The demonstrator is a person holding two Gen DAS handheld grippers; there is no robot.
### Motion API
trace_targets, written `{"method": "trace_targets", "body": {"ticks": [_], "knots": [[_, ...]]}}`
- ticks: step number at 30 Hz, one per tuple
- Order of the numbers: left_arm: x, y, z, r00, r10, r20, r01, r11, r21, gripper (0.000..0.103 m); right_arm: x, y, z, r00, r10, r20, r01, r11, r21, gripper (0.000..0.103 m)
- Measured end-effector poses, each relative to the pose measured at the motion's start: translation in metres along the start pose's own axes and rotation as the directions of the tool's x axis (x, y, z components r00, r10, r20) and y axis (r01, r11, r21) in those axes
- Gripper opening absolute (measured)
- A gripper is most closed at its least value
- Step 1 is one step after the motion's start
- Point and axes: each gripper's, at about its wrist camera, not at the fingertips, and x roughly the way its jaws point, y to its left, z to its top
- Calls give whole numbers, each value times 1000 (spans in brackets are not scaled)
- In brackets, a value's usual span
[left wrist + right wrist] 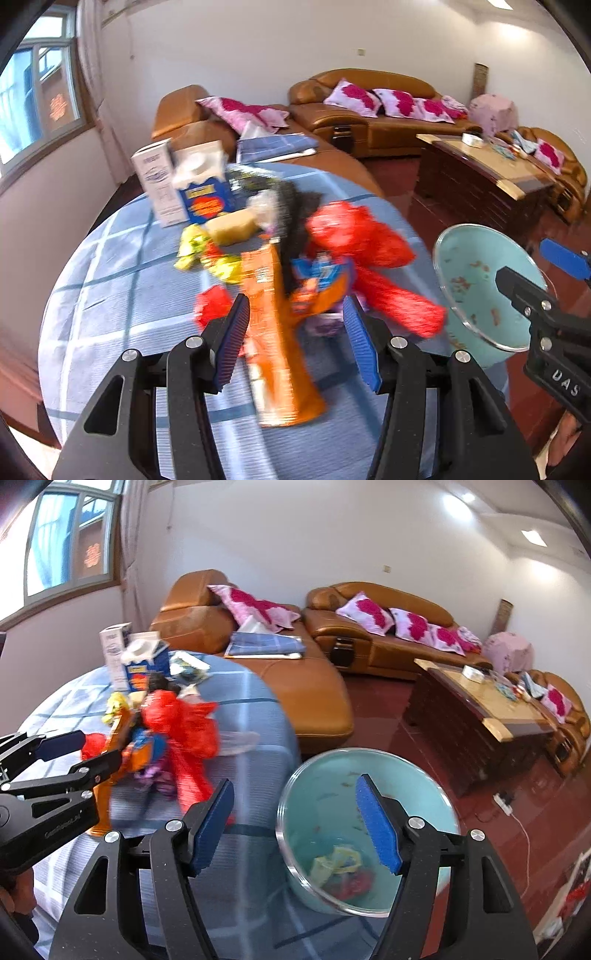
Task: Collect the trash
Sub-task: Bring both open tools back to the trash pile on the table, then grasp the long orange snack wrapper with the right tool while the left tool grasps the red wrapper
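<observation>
Grippers: left gripper [295,339] has its jaws spread, with the long orange foil snack wrapper [275,332] lying between the blue ribbed pads but not pressed by them; right gripper [299,827] is also spread and holds nothing, its pads straddling the view of the bin rim.
Trash location: pile of wrappers sits on the round table under a blue checked cloth [110,280], just ahead of the left gripper.
Handling, orange wrapper: judged light, thin and crinkly; it will flatten and may slip, so a pinch across its narrow middle looks safest.
Handling, red bag: crumpled red plastic bag [354,240] looks soft and springy, easy to grab by any bunched fold, likely to drag neighbours along.
Other scraps: blue and orange crisp packet [325,277], yellow foil wrapper [199,251] and a pale tan block [229,225] lie touching in the heap; motion blur hides finer detail.
Bin: pale green round plastic wastebasket [295,849] with a shiny rim stands on the floor just beside the table, some wrappers already at its bottom.
Far table edge: white carton [159,184] and blue tissue box [203,192] stand upright.
Beyond: tan leather sofas [369,122] with pink cushions.
</observation>
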Motion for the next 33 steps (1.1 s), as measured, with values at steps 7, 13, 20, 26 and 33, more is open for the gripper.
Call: {"method": "trace_targets", "body": {"ticks": [7, 13, 20, 26, 33], "knots": [[4, 43, -8, 999, 44, -23, -46, 997, -65, 54, 6, 41, 7, 998, 54, -10, -55, 997, -48, 68], [7, 77, -14, 996, 76, -45, -81, 988, -133, 55, 8, 67, 10, 996, 86, -16, -87, 993, -80, 68], [13, 103, -28, 990, 116, -83, -128, 979, -161, 55, 13, 79, 10, 992, 120, -29, -122, 989, -84, 68], [22, 114, -36, 984, 135, -120, -155, 972, -174, 55, 15, 92, 9, 984, 173, -49, -176, 981, -77, 67], [24, 117, -38, 979, 158, -130, -178, 971, -163, 60, 33, 125, 7, 963, 251, -102, -260, 961, -95, 64]]}}
